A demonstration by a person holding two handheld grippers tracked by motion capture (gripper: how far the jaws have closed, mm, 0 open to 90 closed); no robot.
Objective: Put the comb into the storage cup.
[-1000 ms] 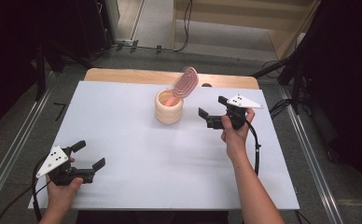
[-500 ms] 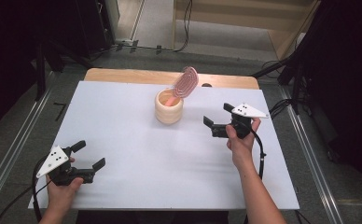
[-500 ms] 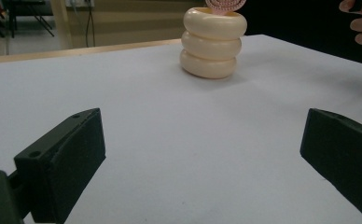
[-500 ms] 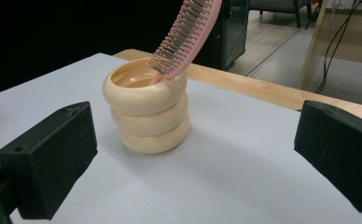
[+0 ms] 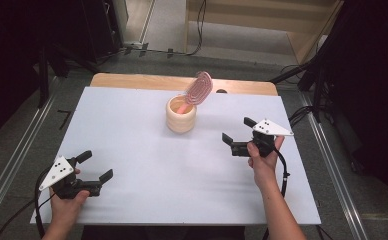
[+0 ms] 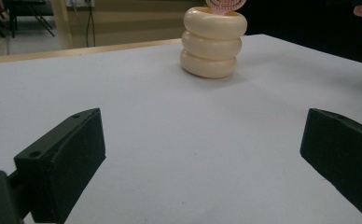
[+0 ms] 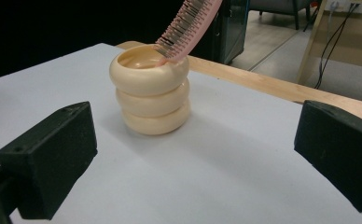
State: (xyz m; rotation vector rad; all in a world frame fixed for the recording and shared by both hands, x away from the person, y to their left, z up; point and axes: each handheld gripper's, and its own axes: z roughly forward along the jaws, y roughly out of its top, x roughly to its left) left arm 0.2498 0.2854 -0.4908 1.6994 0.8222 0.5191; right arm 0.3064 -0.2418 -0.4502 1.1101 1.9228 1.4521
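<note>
A cream ribbed cup [image 5: 181, 116] [image 6: 212, 41] [image 7: 149, 93] stands upright at the back middle of the white table [image 5: 132, 130]. A pink hairbrush [image 5: 197, 90] [image 7: 188, 25] leans in it, handle down, head tilted to the right. My right gripper [image 5: 237, 130] [image 7: 193, 158] hovers open to the right of the cup, jaws pointing at it with nothing between them. Near the front left edge my left gripper [image 5: 95, 166] [image 6: 202, 158] is open and empty, aimed across the table toward the cup.
A wooden strip [image 5: 132, 80] runs along the table's far edge. Metal rails [image 5: 12, 165] flank the table on the floor. Cables [image 5: 284, 175] trail from the grippers. Dark stands and wooden furniture sit behind the table.
My right gripper has drawn back from the cup, toward the right and nearer the person. The left gripper has barely moved.
</note>
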